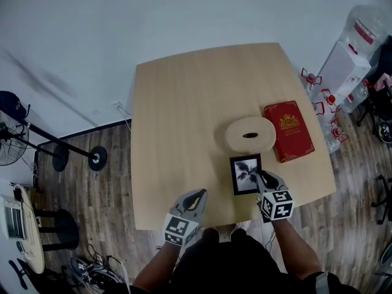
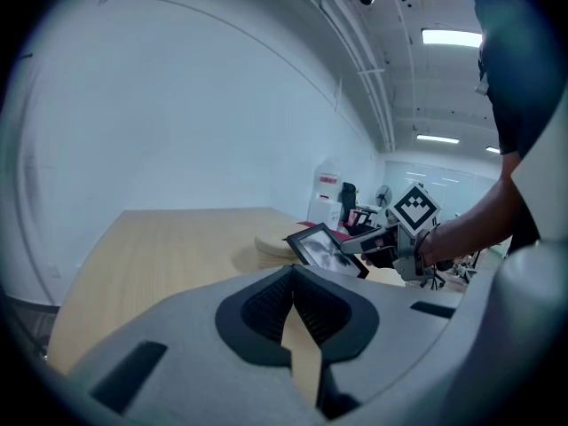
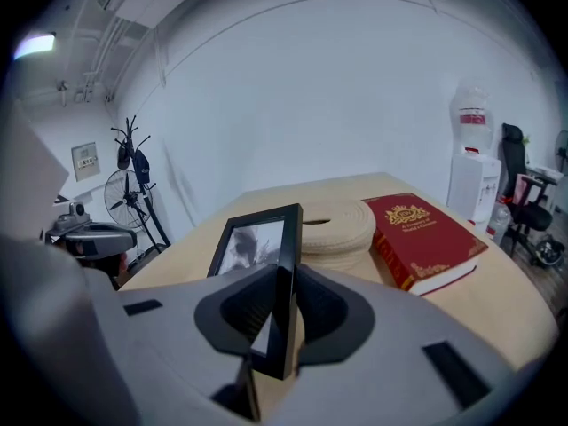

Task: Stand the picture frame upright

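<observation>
Picture frame (image 1: 245,174) lengthwise away, face leftward

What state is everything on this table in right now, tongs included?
picture frame: tilted, not yet upright, gripped by one edge.
right tongs: shut on the picture frame.
left tongs: shut, empty.
red book: closed, lying flat.
round woven mat: lying flat beside the red book.

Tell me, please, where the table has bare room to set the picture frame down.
The left half of the table, left of the woven mat and picture frame, is bare; so is the far strip behind mat and red book. The near right is crowded: mat, book, frame in the right gripper.
</observation>
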`<state>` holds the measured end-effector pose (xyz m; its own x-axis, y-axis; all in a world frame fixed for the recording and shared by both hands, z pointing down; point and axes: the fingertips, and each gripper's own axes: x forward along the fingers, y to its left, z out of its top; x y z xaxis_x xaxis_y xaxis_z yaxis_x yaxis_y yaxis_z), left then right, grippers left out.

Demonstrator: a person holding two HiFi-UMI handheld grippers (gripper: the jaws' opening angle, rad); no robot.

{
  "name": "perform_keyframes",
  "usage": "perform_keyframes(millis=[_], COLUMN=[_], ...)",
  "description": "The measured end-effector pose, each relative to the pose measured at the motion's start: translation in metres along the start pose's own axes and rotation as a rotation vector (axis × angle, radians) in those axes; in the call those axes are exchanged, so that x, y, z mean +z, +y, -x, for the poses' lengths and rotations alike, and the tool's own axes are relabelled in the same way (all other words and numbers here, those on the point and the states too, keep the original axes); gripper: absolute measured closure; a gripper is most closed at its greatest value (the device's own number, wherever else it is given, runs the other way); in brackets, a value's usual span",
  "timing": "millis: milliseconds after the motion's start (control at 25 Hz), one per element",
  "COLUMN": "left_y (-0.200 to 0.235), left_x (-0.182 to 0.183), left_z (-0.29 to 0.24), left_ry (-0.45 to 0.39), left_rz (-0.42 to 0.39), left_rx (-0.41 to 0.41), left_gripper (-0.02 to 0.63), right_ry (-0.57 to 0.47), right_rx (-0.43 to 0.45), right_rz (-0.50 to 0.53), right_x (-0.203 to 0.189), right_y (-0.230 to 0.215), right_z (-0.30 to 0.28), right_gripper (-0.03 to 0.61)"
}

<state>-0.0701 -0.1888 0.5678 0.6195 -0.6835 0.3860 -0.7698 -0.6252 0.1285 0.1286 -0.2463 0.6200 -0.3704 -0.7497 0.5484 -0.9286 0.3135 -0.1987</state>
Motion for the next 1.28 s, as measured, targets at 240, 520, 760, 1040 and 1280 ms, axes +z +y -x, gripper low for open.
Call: perform_keyframes(millis=[240, 520, 760, 1040, 1280], left_y=[-0.009, -0.017, -0.020, -0.019, -0.019], left_x=[-0.004, -0.005, 0.000, 0.000, 0.002], left_z=[0.001, -0.004, -0.004, 0.000, -0.002], left_ry=[0.025, 0.025, 0.036, 0.033, 0.012], left_rz=[0.015, 0.004, 0.015, 0.037, 0.039], left_rx=[0.006, 0.014, 0.032, 0.060, 0.074], left_gripper=[0.614, 0.614, 0.614, 0.614, 0.614], right_ry=[-0.018, 0.001, 0.039, 0.088, 0.114], right_rx=[-0.014, -0.030, -0.025, -0.033, -0.022], right_rz=[-0.002, -0.026, -0.024, -0.008, 0.004], right_x=[0.007, 0.003, -0.006, -0.015, -0.023], right_y=[-0.026, -0.060, -0.069, -0.074, -0.077], right_z=[0.000, -0.012, -0.023, -0.036, -0.044], right_gripper=[0.509, 0.509, 0.509, 0.509, 0.511])
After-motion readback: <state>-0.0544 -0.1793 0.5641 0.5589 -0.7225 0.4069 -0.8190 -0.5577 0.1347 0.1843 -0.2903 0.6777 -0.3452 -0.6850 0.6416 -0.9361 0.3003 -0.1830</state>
